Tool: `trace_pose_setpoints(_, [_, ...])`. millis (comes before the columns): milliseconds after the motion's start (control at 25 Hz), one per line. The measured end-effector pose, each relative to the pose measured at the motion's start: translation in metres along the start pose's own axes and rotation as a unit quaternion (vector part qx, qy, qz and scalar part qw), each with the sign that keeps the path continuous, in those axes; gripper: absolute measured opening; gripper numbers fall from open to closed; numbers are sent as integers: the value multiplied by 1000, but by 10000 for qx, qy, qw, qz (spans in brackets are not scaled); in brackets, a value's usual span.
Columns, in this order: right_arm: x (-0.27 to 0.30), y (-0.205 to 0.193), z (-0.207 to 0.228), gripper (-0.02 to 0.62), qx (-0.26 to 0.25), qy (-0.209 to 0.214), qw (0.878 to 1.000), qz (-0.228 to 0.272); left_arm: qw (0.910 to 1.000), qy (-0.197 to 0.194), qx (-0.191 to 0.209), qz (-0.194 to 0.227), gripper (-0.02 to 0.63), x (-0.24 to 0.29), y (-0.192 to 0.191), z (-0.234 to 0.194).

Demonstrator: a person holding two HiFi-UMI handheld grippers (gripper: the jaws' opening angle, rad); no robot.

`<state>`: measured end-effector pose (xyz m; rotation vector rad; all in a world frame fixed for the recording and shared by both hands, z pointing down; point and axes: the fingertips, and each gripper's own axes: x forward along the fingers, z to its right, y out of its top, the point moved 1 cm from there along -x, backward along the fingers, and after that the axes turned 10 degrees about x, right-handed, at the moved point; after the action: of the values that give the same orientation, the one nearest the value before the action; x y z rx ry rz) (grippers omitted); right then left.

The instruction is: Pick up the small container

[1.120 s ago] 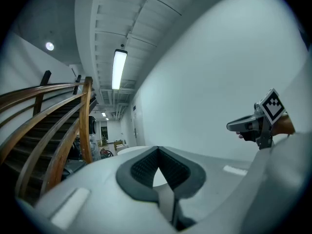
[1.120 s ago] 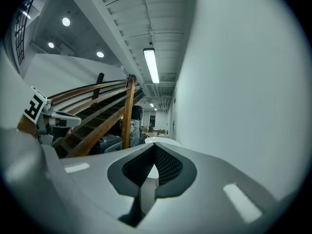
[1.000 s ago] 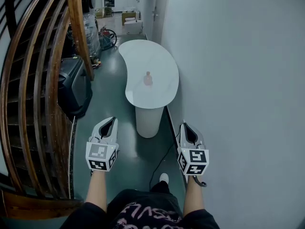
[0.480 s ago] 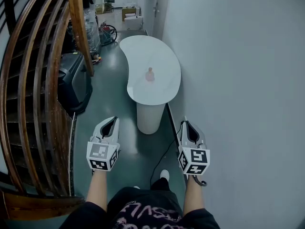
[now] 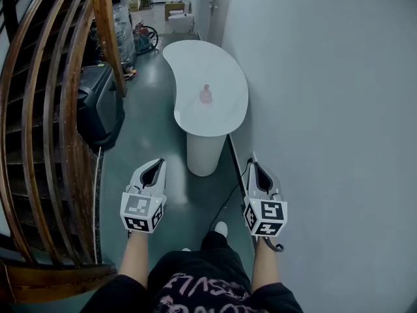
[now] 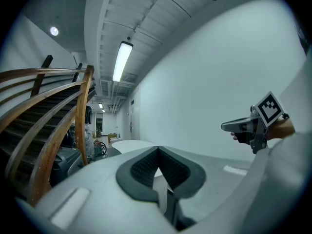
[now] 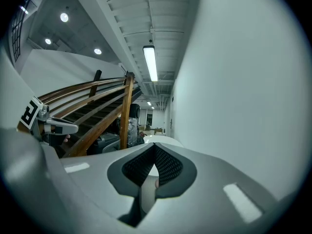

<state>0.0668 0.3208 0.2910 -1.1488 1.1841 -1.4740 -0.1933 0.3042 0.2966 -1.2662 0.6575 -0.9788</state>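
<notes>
**Both tongs shut and empty, container still far ahead**

My left gripper (image 6: 157,151) has its jaws closed tip to tip with nothing between the dark pads. My right gripper (image 7: 154,147) is the same: pads met at the point, holding nothing. I carry both low in front of my waist, side by side and well apart, pointing forward down the corridor.

Beyond them lies the green floor (image 5: 146,132), with a thin cable (image 5: 228,204) running along it near the wall (image 5: 326,109) on my right. My shoe (image 5: 221,229) shows between my forearms.

The white table (image 5: 195,60) stands ahead on its ribbed pedestal (image 5: 204,154), close against that wall. The small container (image 5: 206,94), pinkish and upright, sits alone on the near half of the tabletop, well out of reach of either gripper. The wooden stair railing (image 5: 39,109) curves down my left side.

Over the last second the table and container have slid a little higher in the head view and my grippers have dropped slightly. Neither has opened. I read this as the approach, not the reach, so I judge nothing of the pick is done. I must get closer and part one pair of jaws before the container can be taken.
</notes>
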Motion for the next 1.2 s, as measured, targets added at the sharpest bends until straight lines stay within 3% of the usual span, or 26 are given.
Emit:
trace_pose_setpoints(320, [7,-2,1,11,23,-2,10000,-1,9999,-96,-67,-31,2,7,-7,0])
trace_pose_setpoints(800, [36,-9,1,9,139,162,9998,38,9994,-100,303,125,2,22,-1,-8])
trace_pose_setpoints(1200, [67,-11,2,9,160,258,9995,53,9995,-55,313,77,2,42,-9,-22])
